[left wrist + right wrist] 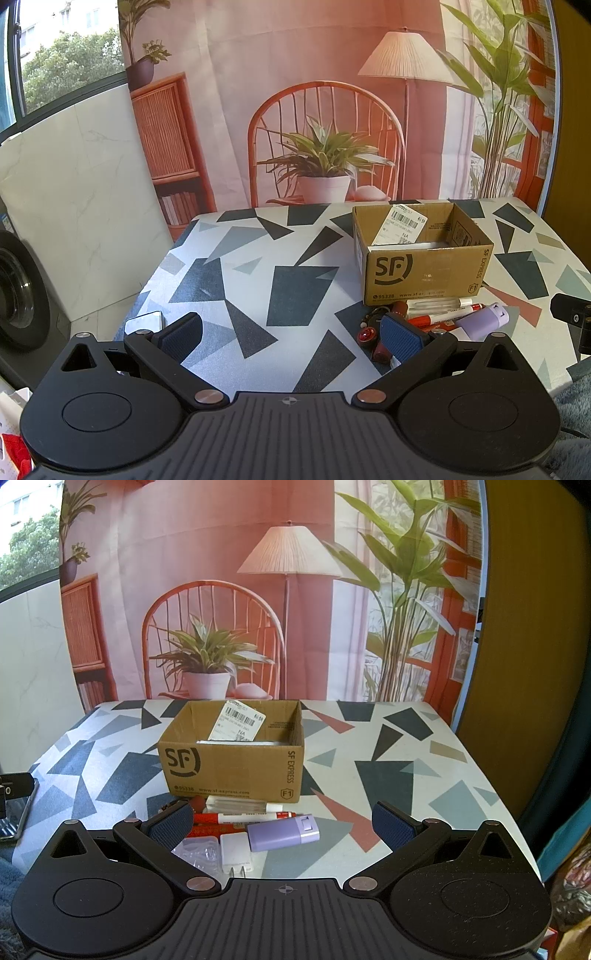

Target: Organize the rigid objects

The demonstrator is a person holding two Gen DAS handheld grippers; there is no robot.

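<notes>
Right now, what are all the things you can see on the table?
box: 1, brown cardboard, open top, middle of the table, white label inside
markers: 2, red and white, lying in front of the box
clear case: 1, see-through, against the box front
purple case: 1, lilac, lying in front of the markers
plug: 1, white, near edge, beside the purple case
clear packet: 1, see-through, left of the plug
keys: 1 bunch, dark and red, left of the markers
phone: 1, dark, left near corner
table: 1, white with grey and pink shapes
left gripper: 1, black, open, empty
right gripper: 1, black, open, empty
</notes>
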